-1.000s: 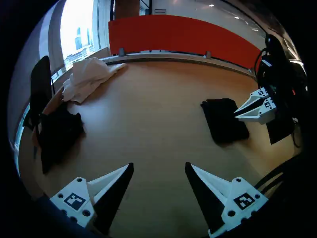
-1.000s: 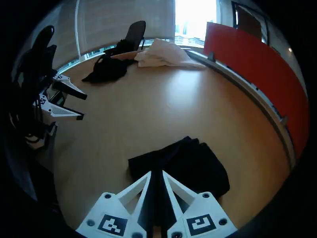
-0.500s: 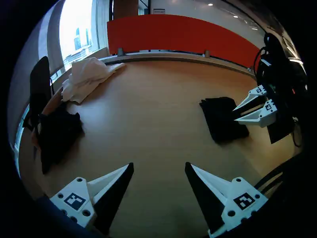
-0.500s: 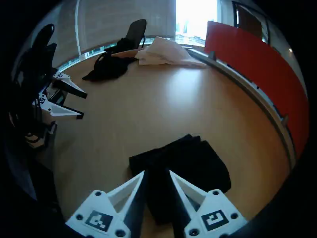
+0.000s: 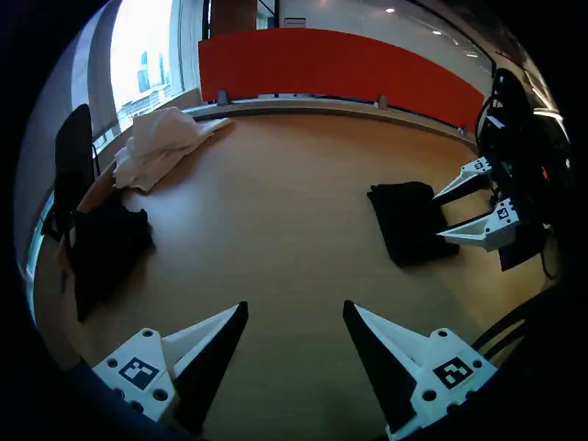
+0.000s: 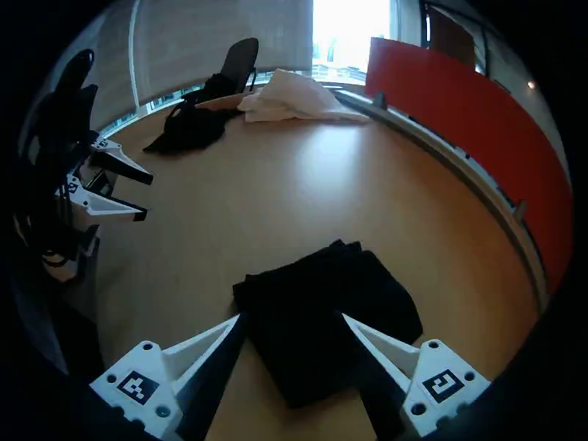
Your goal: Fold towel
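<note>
We find the black towel (image 6: 327, 316) lying folded on the desk (image 6: 294, 184). The right gripper (image 6: 292, 320) is poised at its near edge, jaws wide apart and holding nothing. The left gripper (image 5: 294, 305) hangs well apart over bare desk, jaws likewise wide and empty. In our judgement, a careless pull-away on the right could snag a layer and drag the fold open.

The right gripper (image 6: 292, 320) is now wide open, its fingers set one to each side of the near edge of the black towel (image 6: 331, 294); a second ago they were almost together on that edge. In the left gripper view, the same fingers stand spread beside the towel.
</note>
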Tool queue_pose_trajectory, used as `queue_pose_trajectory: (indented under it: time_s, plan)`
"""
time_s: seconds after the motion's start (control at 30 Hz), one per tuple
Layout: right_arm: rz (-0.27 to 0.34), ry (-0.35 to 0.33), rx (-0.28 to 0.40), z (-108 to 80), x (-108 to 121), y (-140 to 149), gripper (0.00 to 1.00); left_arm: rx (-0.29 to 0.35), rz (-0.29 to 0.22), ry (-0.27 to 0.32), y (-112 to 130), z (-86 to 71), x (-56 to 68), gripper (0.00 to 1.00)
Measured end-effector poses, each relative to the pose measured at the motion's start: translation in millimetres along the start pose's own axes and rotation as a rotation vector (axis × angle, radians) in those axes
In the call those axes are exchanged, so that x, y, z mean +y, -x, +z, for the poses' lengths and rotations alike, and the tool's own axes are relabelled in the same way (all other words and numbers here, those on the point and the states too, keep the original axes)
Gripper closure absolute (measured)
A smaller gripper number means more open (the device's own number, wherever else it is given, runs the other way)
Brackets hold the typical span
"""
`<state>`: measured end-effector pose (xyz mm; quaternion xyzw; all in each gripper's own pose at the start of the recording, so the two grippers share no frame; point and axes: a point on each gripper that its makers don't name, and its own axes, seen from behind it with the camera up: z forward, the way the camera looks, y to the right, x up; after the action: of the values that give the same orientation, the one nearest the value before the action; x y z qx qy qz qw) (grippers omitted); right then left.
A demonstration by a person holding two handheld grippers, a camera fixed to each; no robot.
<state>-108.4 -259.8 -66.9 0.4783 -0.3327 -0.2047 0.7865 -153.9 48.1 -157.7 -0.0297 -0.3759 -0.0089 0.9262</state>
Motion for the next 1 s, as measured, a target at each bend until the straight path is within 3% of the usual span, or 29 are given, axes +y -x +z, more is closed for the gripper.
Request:
queue_pose_trajectory:
  time_s: [0.37, 0.8, 1.0]
  plan:
    - [0.042, 0.037, -0.016, -12.7, 6, 22, 0.12, 0.005, 0.0, -0.003, 1, -2.0, 0.3, 0.04]
    - [0.096, 0.077, -0.074, -19.9, 2, 71, 0.12, 0.017, 0.001, -0.008, 4, -1.0, -0.7, 0.04]
    - [0.132, 0.096, -0.083, -20.1, 3, 83, 0.19, 0.031, -0.002, -0.001, 3, 0.1, 0.5, 0.04]
